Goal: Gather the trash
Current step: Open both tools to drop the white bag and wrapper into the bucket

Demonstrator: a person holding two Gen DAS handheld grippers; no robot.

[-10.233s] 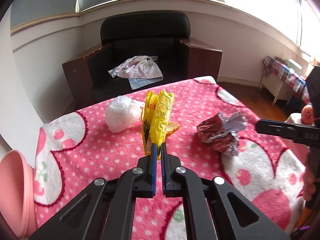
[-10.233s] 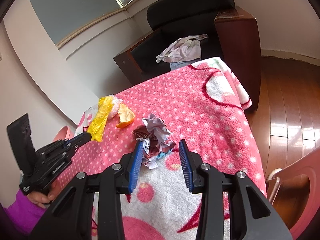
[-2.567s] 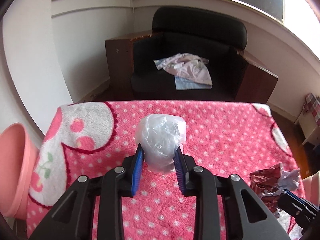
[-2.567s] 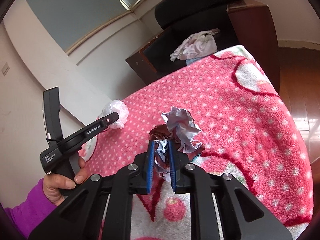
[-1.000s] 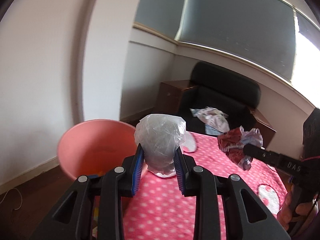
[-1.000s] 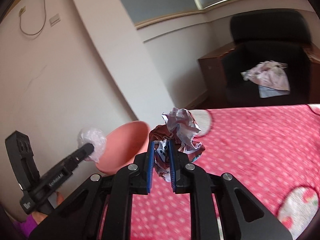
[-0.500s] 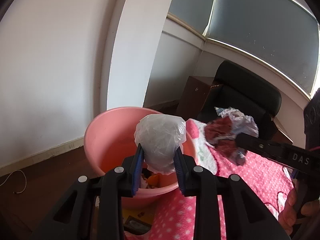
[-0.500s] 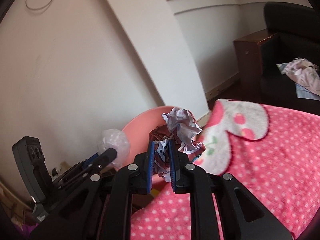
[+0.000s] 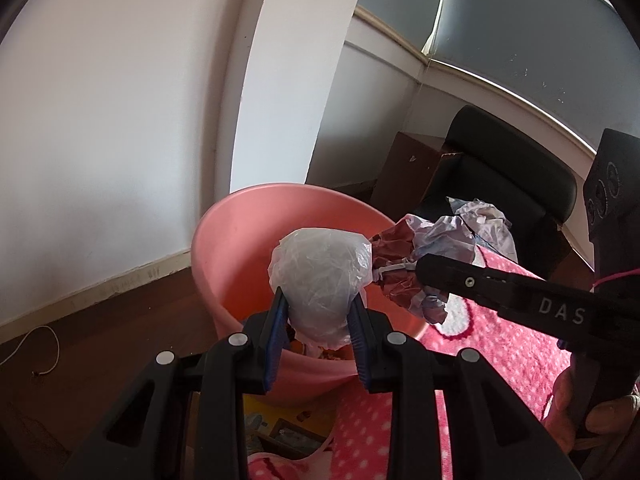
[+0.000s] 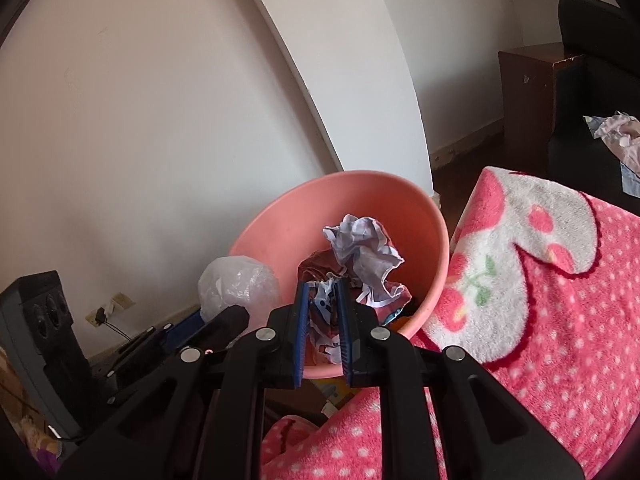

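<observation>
Both bits of trash held right over the pink bin (image 9: 208,240)

Our left gripper (image 9: 318,334) pinched the plastic bag wad (image 9: 320,276) at its lower end; the right gripper (image 10: 323,320) clamped the crumpled paper (image 10: 362,248). Both looked light, soft and squashy, so we figured any bunched fold works. Both tools angled down over the rim.

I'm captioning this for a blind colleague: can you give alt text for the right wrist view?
The right tongs grip a crumpled paper wad over a pink bin by a white wall. At left, the left tongs hold a clear plastic bag ball near the bin's rim. A pink polka-dot blanket fills the right side.
</observation>
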